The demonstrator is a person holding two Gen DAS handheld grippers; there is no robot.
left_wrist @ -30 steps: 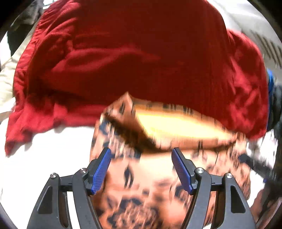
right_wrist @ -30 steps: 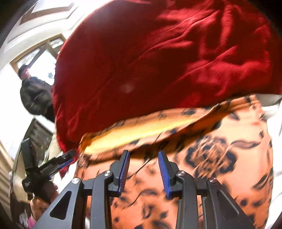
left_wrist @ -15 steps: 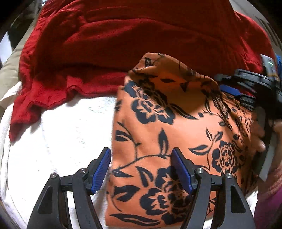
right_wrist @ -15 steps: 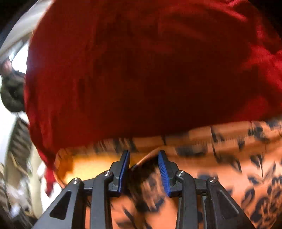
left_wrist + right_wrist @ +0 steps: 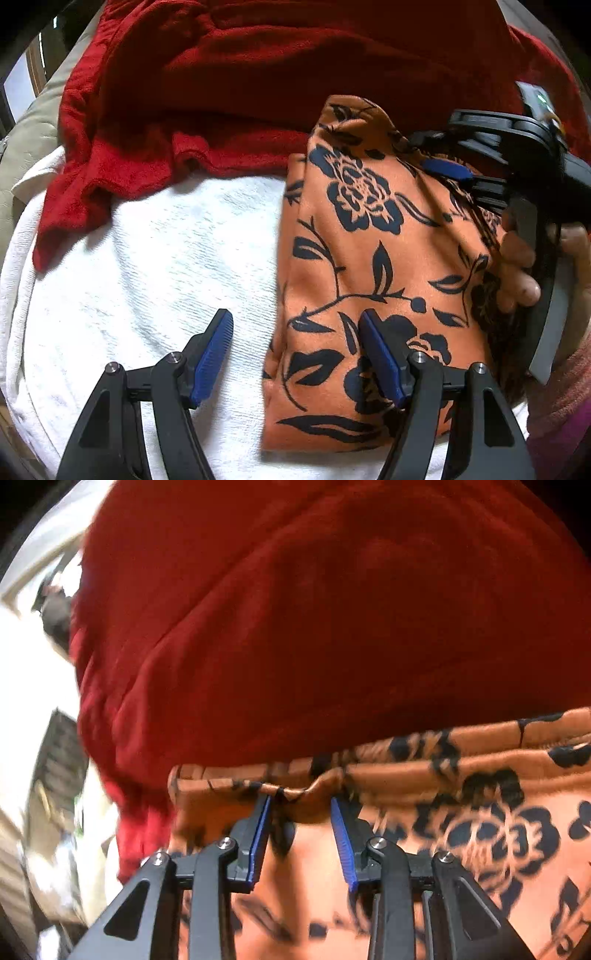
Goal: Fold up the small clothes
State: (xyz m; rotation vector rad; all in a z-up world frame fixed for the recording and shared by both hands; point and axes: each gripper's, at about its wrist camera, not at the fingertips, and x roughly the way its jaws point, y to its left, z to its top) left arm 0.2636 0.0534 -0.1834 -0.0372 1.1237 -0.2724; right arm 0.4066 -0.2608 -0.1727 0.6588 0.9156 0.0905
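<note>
An orange garment with a black flower print [image 5: 354,258] lies folded on a white towel [image 5: 155,266]. My left gripper [image 5: 295,325] is open and empty, low over the garment's left edge, with its right finger above the cloth. My right gripper [image 5: 439,166] shows in the left wrist view at the garment's far right corner. In the right wrist view the right gripper [image 5: 301,801] has its jaws parted around a bunched fold at the top edge of the garment [image 5: 424,812]; the blue pads do not press the cloth.
A large red towel or blanket [image 5: 295,74] lies heaped behind the garment and also fills the upper half of the right wrist view [image 5: 314,627]. A beige cushion edge [image 5: 33,122] shows at the left. A hand [image 5: 521,269] holds the right gripper.
The garment was lifted and folded over, and now lies flat on the white towel. The right gripper came down to its far edge and its jaws opened wider. The left gripper stayed open.
</note>
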